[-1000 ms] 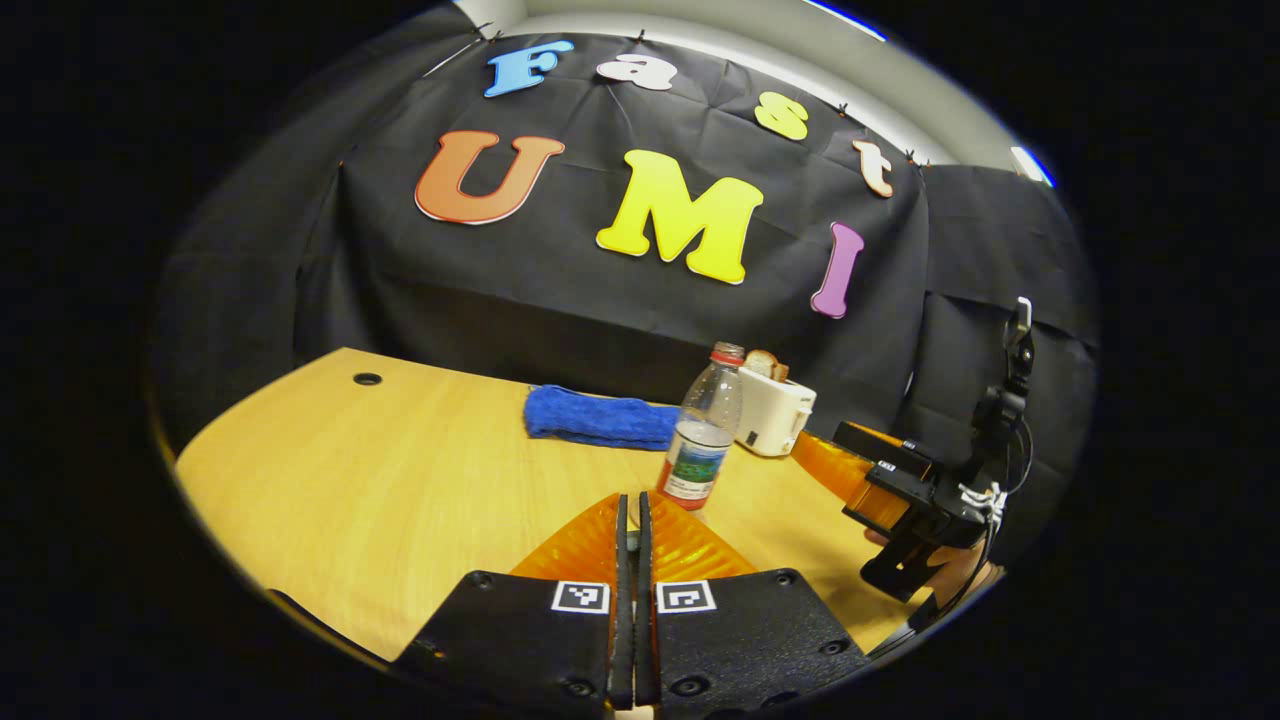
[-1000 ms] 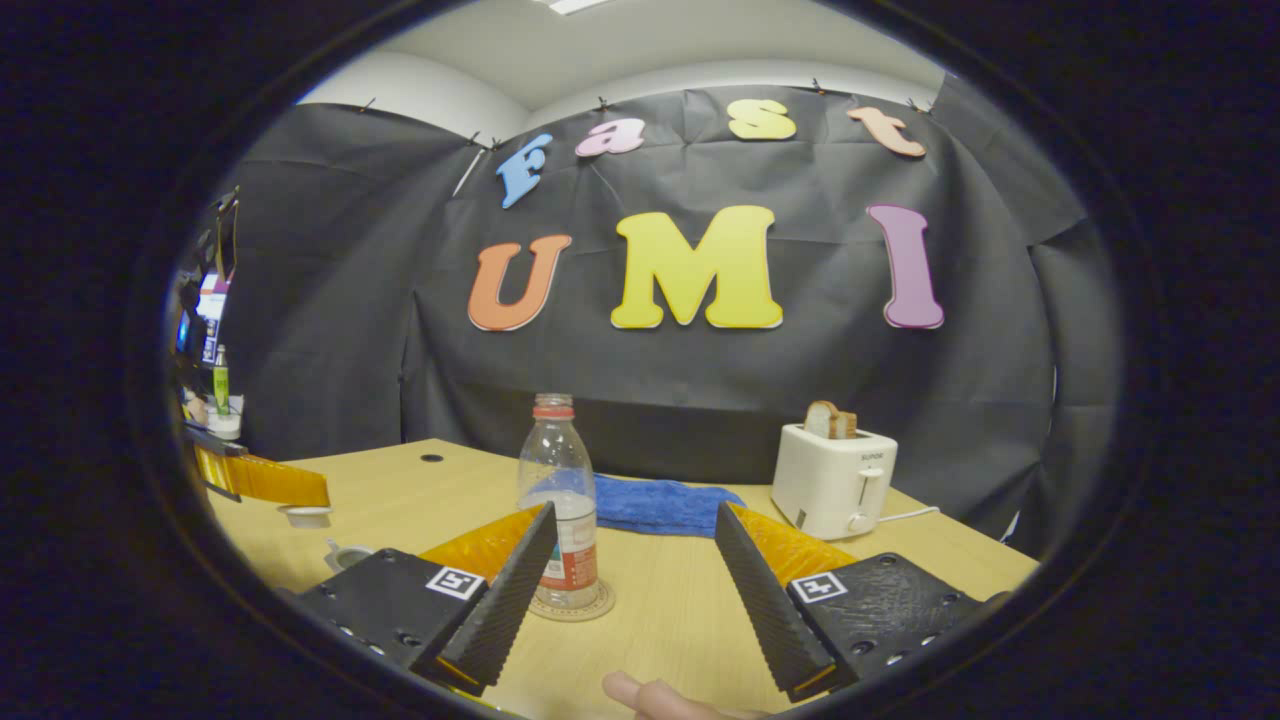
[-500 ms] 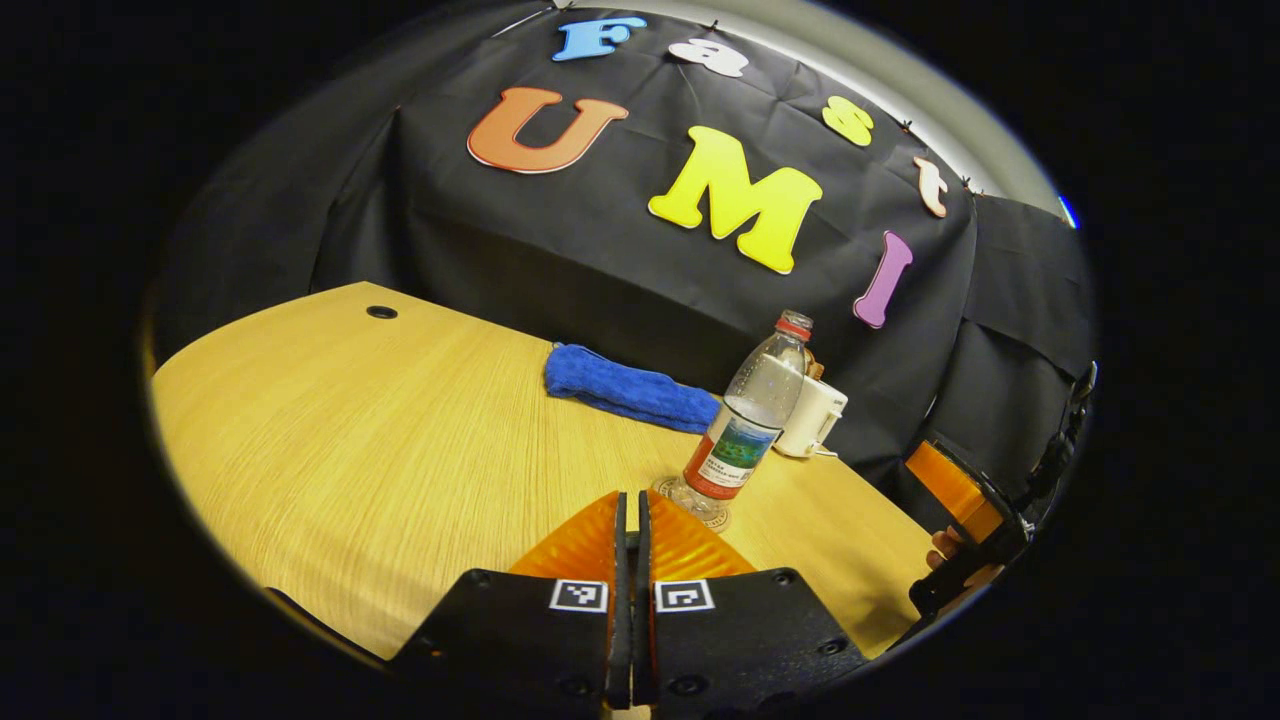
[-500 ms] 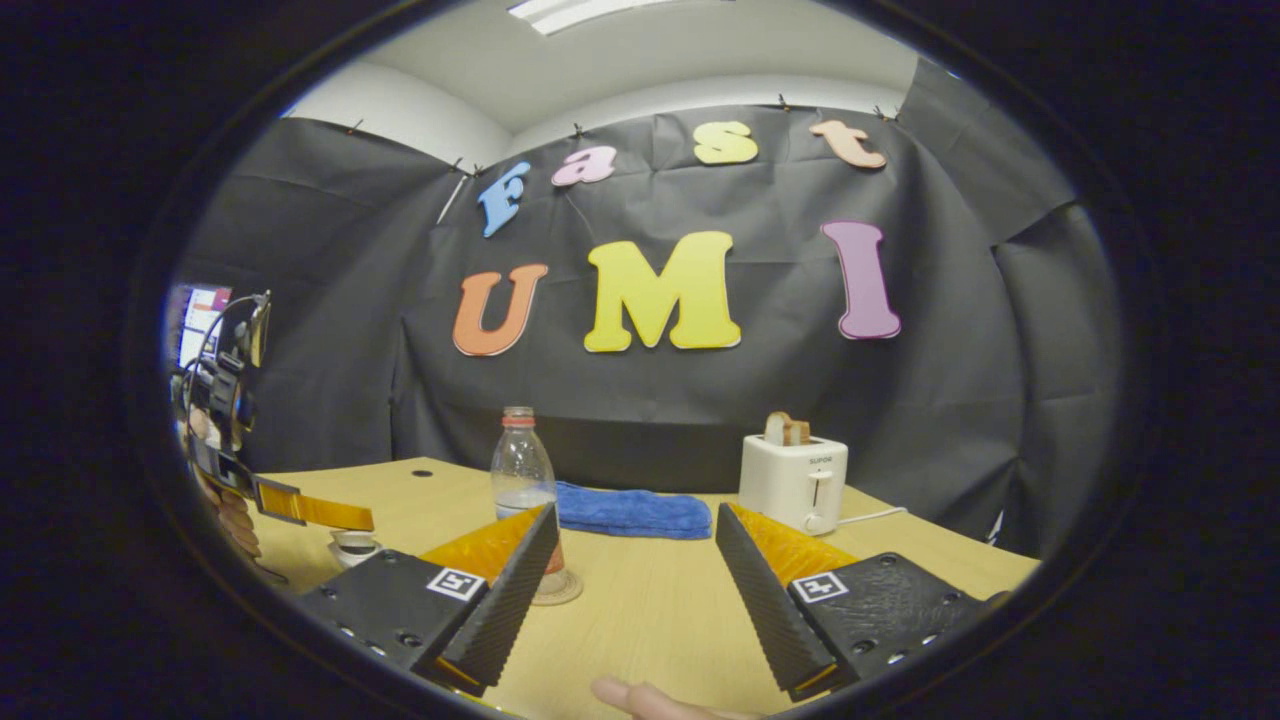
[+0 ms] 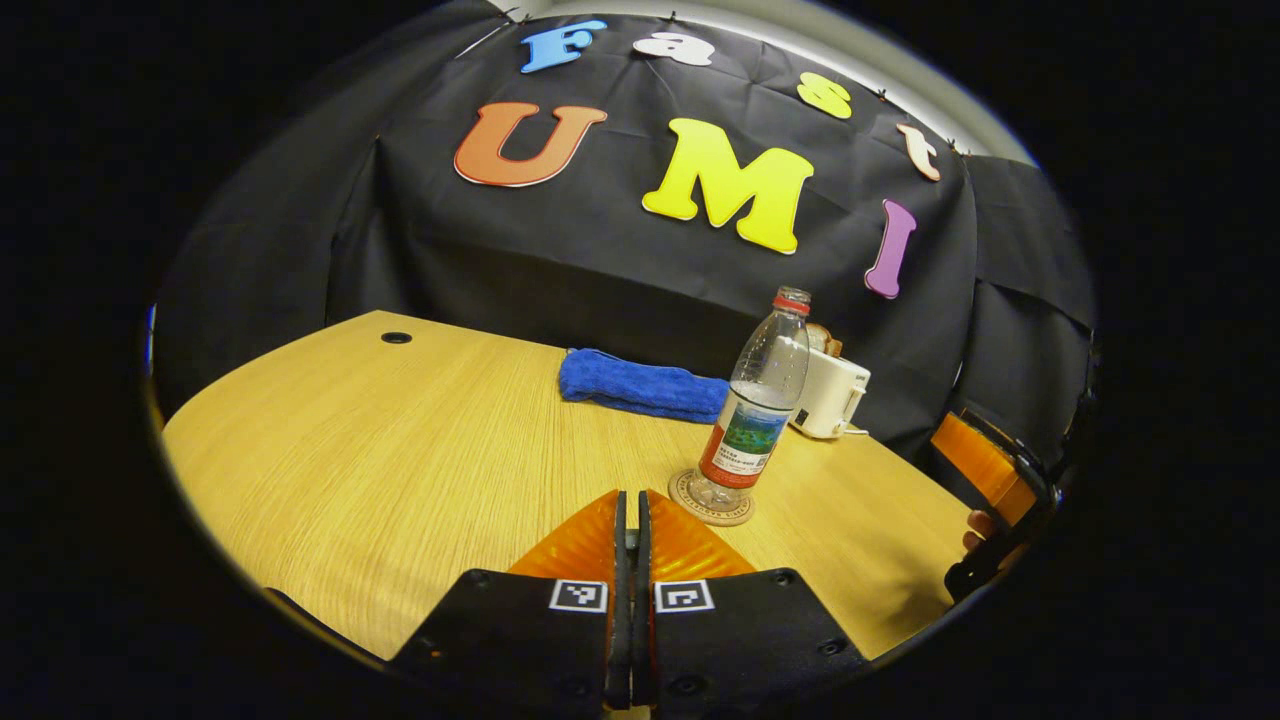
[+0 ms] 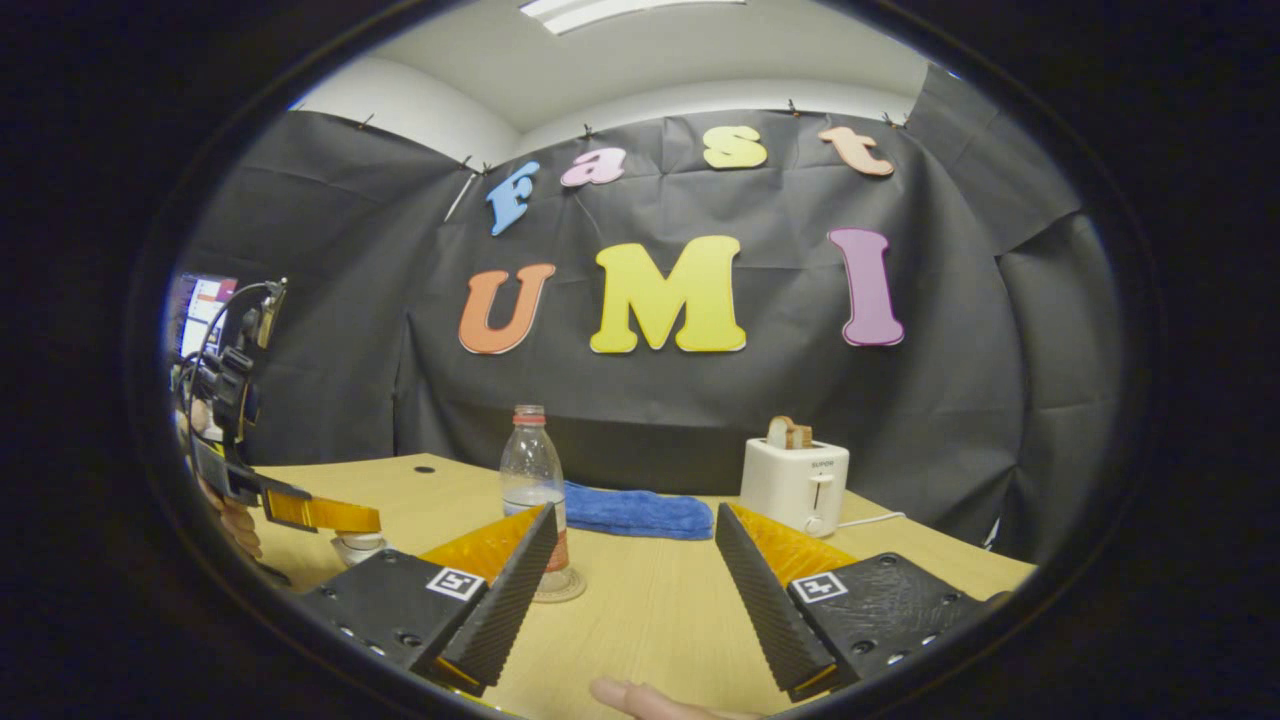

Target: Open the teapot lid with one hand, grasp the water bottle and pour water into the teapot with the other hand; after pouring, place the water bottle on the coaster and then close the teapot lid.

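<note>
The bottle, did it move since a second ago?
No. The water bottle stands upright on its coaster, left of the blue towel and toaster, as before; only the cameras shifted.

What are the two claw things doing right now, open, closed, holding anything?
Left gripper: closed, fingers pressed together; whether anything is pinched between them cannot be told.
Right gripper: open and empty, with the water bottle standing on its coaster ahead.

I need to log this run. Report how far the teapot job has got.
Done, it seems: the water bottle stands upright on the coaster, and the right gripper is open, holding nothing. In hand: the left gripper is shut; what it pinches can't be told. Whether the lid is closed can't be told.
</note>
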Demonstrator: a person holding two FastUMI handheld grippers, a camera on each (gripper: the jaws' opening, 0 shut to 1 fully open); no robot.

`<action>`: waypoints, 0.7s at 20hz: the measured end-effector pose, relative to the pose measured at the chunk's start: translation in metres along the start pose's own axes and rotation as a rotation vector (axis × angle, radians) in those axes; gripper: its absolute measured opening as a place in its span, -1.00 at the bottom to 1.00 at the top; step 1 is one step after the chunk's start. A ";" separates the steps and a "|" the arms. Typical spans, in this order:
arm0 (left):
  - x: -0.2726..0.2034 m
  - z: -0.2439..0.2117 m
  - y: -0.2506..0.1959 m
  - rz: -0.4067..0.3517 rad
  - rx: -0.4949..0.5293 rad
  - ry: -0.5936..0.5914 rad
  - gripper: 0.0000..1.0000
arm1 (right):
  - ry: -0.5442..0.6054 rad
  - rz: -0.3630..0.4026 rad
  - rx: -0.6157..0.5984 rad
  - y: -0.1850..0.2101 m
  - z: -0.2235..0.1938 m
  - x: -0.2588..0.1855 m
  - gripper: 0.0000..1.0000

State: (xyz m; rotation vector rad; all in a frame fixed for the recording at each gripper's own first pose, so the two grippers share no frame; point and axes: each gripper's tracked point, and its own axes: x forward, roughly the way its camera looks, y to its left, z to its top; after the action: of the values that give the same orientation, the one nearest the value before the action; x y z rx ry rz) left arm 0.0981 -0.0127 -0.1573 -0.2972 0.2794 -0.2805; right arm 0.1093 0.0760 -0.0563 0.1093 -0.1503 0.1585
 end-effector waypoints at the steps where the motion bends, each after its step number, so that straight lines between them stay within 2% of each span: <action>1: 0.000 0.000 -0.001 0.015 0.026 0.002 -0.93 | 0.000 0.000 -0.002 0.000 0.001 -0.001 0.91; 6: 0.000 -0.003 0.000 0.066 0.080 0.006 -0.93 | 0.006 -0.009 -0.016 0.002 0.000 -0.007 0.94; 9: 0.000 -0.003 -0.001 0.125 0.175 0.002 -0.94 | 0.009 -0.022 -0.026 -0.001 0.001 -0.012 0.91; 12: -0.001 -0.003 0.002 0.184 0.244 -0.012 -0.93 | 0.045 -0.082 -0.056 -0.013 -0.001 -0.015 0.90; 14: -0.001 -0.002 0.000 0.201 0.250 -0.018 -0.92 | 0.068 -0.108 -0.066 -0.014 0.001 -0.021 0.90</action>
State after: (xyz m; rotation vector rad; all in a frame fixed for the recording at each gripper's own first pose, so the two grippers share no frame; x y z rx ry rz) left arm 0.0961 -0.0129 -0.1590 -0.0240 0.2512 -0.1123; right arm 0.0909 0.0588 -0.0602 0.0463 -0.0810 0.0496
